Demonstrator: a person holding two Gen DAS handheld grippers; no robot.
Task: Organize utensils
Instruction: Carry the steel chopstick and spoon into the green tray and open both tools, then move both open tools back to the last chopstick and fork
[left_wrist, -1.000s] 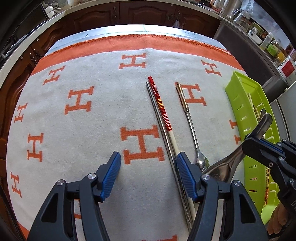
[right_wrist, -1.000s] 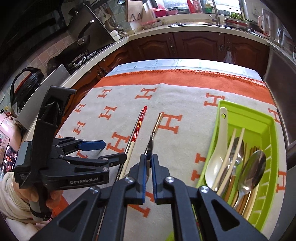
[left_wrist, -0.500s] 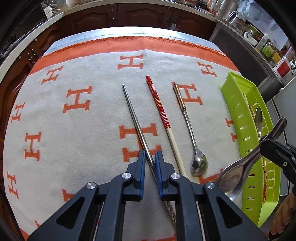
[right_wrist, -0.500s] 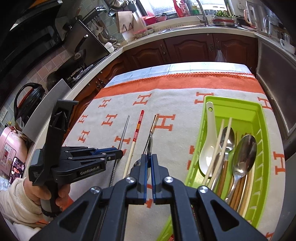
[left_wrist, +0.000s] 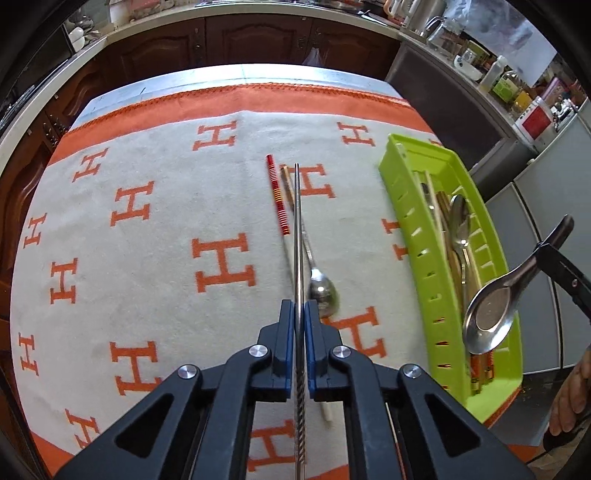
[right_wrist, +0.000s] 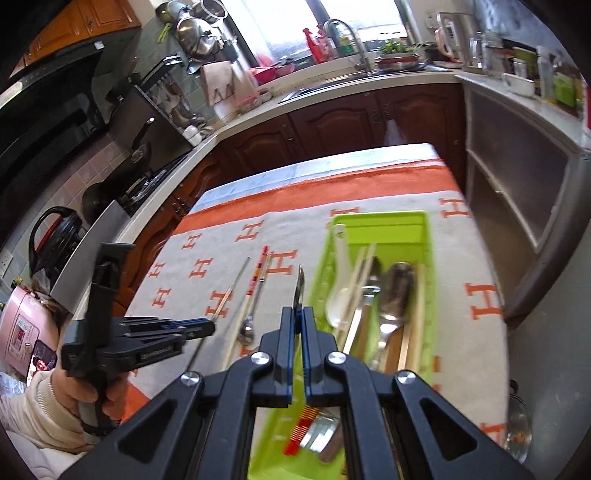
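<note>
Left gripper (left_wrist: 299, 314), jaws closed on a metal chopstick (left_wrist: 296, 229) whose long axis runs forward in line with the fingers, tip toward the far edge of the patterned cloth (left_wrist: 155, 295); right gripper (right_wrist: 295, 325), jaws closed on the handle of a steel ladle spoon (left_wrist: 491, 314), bowl hanging over the near end of the green tray (left_wrist: 439, 310) at the cloth's right edge. To place well, each utensil is best turned parallel to the tray's long walls before lowering; a red-banded chopstick (left_wrist: 277, 195) and a long-handled spoon (left_wrist: 321, 291) lie mid-cloth, side by side, handles toward the far edge.
</note>
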